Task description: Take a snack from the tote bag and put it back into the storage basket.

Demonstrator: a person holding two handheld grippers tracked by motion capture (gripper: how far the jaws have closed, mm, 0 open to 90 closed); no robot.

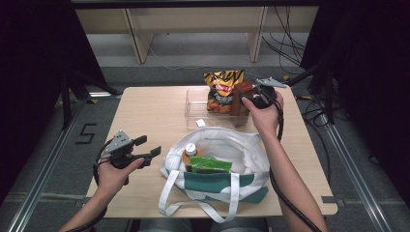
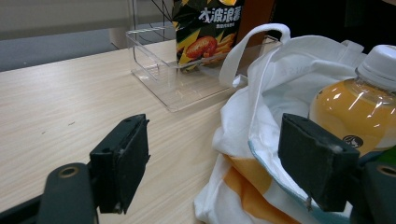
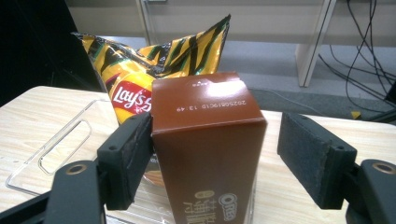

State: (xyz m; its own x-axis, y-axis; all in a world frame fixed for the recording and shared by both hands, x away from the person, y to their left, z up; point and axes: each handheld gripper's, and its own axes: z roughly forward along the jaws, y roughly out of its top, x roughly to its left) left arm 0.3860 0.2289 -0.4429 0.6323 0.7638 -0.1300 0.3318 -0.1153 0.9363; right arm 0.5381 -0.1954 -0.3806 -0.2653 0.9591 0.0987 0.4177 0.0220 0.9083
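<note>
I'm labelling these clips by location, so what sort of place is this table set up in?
Probably a lab or office set up for recording, not a home. Loose cables trail over grey carpet, metal rails run along the floor beside the wooden table, and black curtains hang at both sides.

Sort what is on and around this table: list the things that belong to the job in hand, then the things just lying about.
In the job:
brown box between the right gripper jaws
chip bag
clear tray
tote bag
juice bottle
green packet

Lying about:
floor cables
shelf legs
</note>
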